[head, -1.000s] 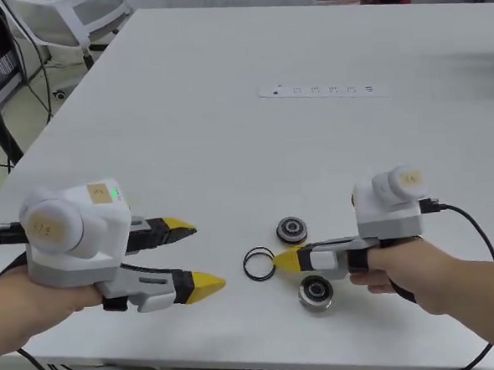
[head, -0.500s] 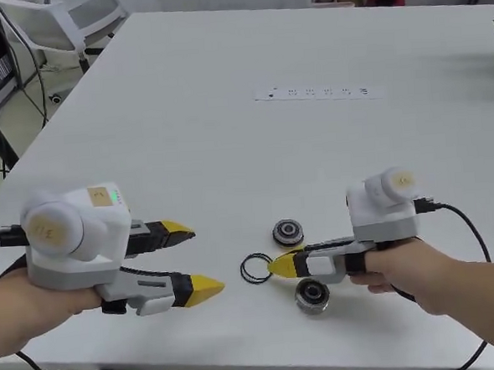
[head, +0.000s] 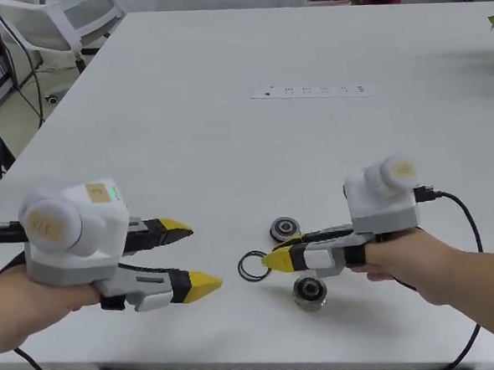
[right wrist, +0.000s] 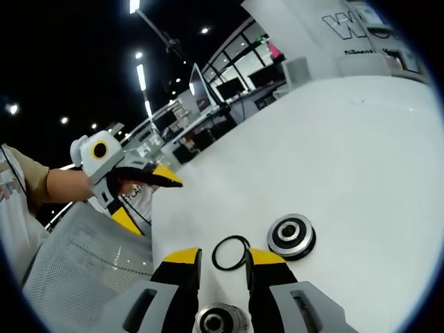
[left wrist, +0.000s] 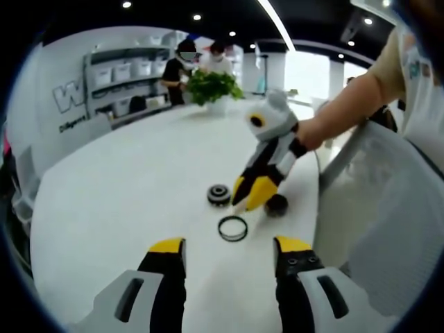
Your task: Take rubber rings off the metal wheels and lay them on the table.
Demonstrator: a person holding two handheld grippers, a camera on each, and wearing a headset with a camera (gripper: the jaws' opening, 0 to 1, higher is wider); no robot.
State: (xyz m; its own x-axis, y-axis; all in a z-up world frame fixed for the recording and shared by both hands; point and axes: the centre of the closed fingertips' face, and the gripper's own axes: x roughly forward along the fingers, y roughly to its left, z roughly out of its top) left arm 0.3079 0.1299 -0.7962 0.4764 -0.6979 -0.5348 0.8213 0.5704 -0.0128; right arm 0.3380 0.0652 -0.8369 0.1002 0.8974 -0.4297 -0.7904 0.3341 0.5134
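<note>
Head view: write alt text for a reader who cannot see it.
Two hand-held grippers over a white table: the right gripper points its jaws at a loose black rubber ring beside two metal wheels; the left gripper hovers opposite, jaws open.

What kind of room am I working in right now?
Probably an office or lab workspace: a large white table with a flush white power-socket strip, a grey mesh office chair beside it, and grey wall shelves of storage bins near a green potted plant.

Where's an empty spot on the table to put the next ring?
Bare table lies between the power strip and the far metal wheel. It's crowded by the right tool: rubber ring, near metal wheel.
</note>
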